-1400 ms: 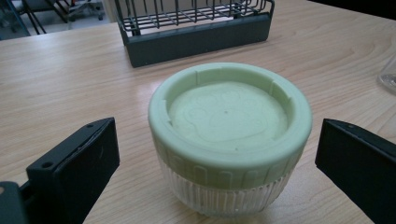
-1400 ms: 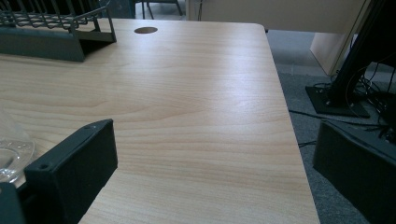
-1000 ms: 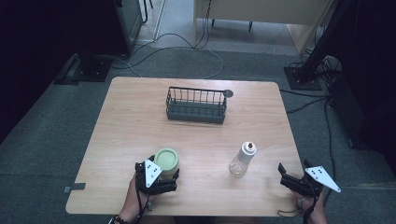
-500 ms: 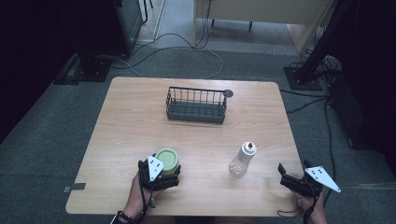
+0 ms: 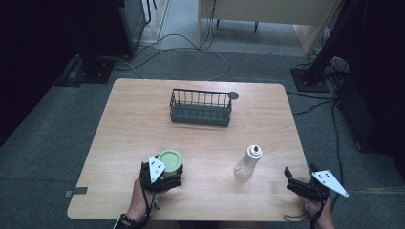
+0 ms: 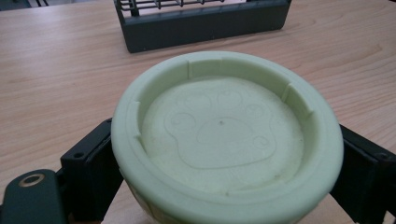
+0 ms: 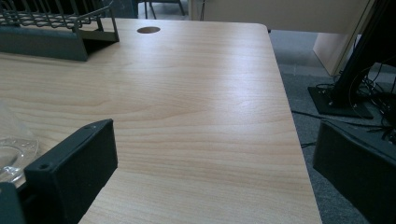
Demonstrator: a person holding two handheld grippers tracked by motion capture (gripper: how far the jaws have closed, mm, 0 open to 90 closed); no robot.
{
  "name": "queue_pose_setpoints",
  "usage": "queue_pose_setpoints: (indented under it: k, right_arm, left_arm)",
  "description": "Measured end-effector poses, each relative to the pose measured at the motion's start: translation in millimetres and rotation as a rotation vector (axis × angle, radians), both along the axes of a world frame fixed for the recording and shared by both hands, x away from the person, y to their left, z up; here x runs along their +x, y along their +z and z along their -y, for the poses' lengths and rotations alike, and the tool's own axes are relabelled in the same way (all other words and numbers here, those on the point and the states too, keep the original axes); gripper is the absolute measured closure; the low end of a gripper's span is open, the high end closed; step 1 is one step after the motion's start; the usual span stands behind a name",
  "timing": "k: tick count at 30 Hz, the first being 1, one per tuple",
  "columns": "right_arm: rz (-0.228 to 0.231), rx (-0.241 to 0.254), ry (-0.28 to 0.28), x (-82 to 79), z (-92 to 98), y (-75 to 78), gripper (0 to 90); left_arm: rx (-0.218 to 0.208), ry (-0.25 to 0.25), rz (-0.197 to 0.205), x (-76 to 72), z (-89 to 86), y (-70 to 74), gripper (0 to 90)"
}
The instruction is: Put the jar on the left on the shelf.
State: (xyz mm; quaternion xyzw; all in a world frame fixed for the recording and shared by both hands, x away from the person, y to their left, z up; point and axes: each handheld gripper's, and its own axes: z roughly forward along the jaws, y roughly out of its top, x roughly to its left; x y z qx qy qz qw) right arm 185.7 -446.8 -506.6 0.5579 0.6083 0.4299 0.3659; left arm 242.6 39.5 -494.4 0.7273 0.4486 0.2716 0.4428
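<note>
A pale green round jar (image 5: 170,159) with a paw print on its lid (image 6: 224,135) stands near the table's front edge, left of centre. My left gripper (image 5: 165,174) is shut on its body just under the lid, one black jaw pressed to each side. A clear plastic bottle (image 5: 248,164) with a white cap stands upright right of centre, and its edge (image 7: 9,154) shows in the right gripper view. My right gripper (image 5: 300,172) sits at the front right corner, open (image 7: 217,140), with only bare table between the jaws.
A dark wire basket (image 5: 200,107) stands at the back middle of the wooden table (image 5: 129,124), straight beyond the jar (image 6: 201,23). A cable hole (image 5: 233,95) lies by its right end. The table's right edge (image 7: 289,116) drops to grey floor with cables.
My left gripper has edged slightly forward and right around the green jar, which shifted a little with it. The right gripper and the bottle have not moved.
</note>
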Motion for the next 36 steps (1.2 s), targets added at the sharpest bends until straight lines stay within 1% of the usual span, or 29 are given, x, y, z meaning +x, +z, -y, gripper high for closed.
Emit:
queue_pose_setpoints:
  k: [6, 7, 11, 12, 17, 19, 22, 23, 26, 27, 29, 30, 33, 34, 36]
  right_arm:
    - [-0.002, 0.0, 0.002, 0.1, -0.1, 0.0, 0.0]
    - [-0.002, 0.001, 0.002, 0.1, -0.1, 0.0, 0.0]
    - [-0.002, 0.002, 0.003, 0.1, -0.1, 0.0, 0.0]
    - [-0.002, 0.002, 0.003, 0.1, -0.1, 0.0, 0.0]
    - [-0.002, 0.001, 0.003, 0.2, -0.1, 0.0, 0.0]
    - [-0.002, 0.002, 0.003, 0.3, -0.2, 0.0, 0.0]
    - [-0.003, 0.002, 0.004, 0.4, -0.3, 0.0, 0.0]
    - [-0.004, 0.003, 0.004, 0.4, -0.4, 0.0, 0.0]
    - [-0.004, 0.003, 0.004, 0.3, -0.2, 0.1, 0.0]
    - [-0.004, 0.003, 0.004, 0.3, -0.2, 0.0, 0.0]
    - [-0.003, 0.003, 0.005, 0.4, -0.1, 0.0, 0.0]
    - [-0.003, 0.003, 0.005, 0.4, -0.1, 0.0, 0.0]
    - [-0.005, 0.004, 0.006, 0.3, -0.2, 0.1, 0.0]
    - [-0.004, 0.004, 0.006, 0.3, -0.1, 0.0, 0.0]
    - [-0.005, 0.004, 0.006, 0.4, -0.2, 0.1, 0.0]
  left_arm:
    - [0.012, -0.001, 0.006, 5.0, 1.7, 5.2, 11.0]
    - [0.008, 0.002, 0.008, 7.3, 3.0, 8.3, 11.0]
    - [0.005, 0.0, 0.009, 9.0, 3.5, 9.8, 11.0]
    - [0.003, 0.005, 0.009, 12.6, 4.7, 11.4, 11.0]
    - [0.002, 0.008, 0.008, 15.7, 5.8, 12.4, 11.0]
    - [-0.006, 0.015, 0.009, 21.2, 8.1, 14.8, 11.0]
    - [-0.008, 0.016, 0.009, 21.8, 8.7, 15.1, 11.0]
    - [-0.003, 0.013, 0.012, 24.6, 10.2, 16.1, 11.0]
    - [-0.005, 0.016, 0.012, 26.9, 11.8, 17.0, 11.0]
    - [-0.005, 0.017, 0.015, 30.3, 14.2, 18.2, 11.0]
    - [-0.005, 0.017, 0.015, 30.3, 14.2, 18.2, 11.0]
    - [-0.002, 0.017, 0.016, 33.8, 16.6, 19.4, 11.0]
    - [0.0, 0.016, 0.016, 35.0, 17.3, 19.8, 11.0]
    - [0.001, 0.018, 0.019, 39.1, 19.3, 21.2, 11.0]
    - [0.001, 0.018, 0.019, 39.1, 19.3, 21.2, 11.0]
